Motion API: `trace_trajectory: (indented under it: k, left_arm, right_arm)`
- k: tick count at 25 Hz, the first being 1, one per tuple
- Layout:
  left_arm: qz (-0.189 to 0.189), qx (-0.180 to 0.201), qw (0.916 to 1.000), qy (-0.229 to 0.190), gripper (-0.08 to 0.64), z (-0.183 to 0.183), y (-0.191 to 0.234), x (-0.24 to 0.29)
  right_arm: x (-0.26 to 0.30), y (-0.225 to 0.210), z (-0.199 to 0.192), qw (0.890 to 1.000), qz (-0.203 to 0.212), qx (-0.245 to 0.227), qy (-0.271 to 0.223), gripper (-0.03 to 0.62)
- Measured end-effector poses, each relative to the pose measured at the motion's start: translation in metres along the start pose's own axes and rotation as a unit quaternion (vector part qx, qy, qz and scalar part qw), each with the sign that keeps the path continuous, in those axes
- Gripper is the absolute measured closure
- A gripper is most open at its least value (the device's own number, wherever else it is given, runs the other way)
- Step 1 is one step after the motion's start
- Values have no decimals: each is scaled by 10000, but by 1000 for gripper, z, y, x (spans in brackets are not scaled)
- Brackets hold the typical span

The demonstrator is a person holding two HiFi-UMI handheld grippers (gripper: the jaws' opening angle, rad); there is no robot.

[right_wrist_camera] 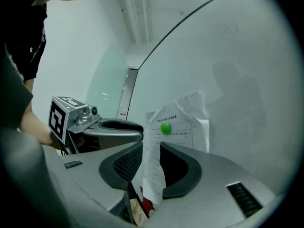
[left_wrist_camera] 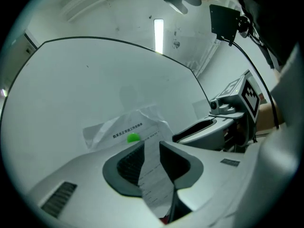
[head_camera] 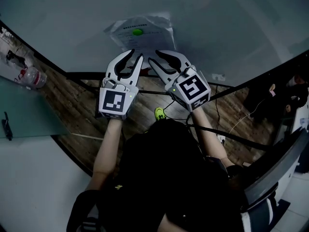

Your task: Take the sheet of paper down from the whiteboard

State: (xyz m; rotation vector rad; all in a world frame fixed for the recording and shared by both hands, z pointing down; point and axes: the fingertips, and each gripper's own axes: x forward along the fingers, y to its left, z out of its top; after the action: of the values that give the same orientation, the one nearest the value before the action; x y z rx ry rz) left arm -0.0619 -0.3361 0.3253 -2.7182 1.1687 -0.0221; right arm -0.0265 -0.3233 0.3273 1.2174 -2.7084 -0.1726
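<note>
Black fabric of the person's top (head_camera: 169,178) fills the foreground; beyond it both tongs reach toward the glossy white whiteboard (head_camera: 227,18). Dead ahead hangs the creased white printed paper sheet (head_camera: 154,33), long axis upright, pinned near its top by a round green magnet (head_camera: 137,32). Equally near, the left tongs (head_camera: 136,55) and right tongs (head_camera: 154,56) stand half open, ribbed pads (left_wrist_camera: 128,163) either side of the limp lower edge, not pinching it. Freeing it likely turns on that magnet above the tips.

Clear plastic bottle (head_camera: 33,77) lying at far left edge of wooden floor (head_camera: 72,100). Teal glass panel (head_camera: 29,112) bordering floor's left side. White cable (head_camera: 240,124) trailing over floor's right part.
</note>
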Motion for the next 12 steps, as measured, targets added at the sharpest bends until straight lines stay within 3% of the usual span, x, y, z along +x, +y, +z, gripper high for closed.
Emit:
trace_trajectory:
  k: [12]
  left_arm:
    - [299, 287, 9991, 24, 393, 12, 15, 28]
  right_arm:
    - [-2, -25, 11, 9983, -402, -386, 175, 397]
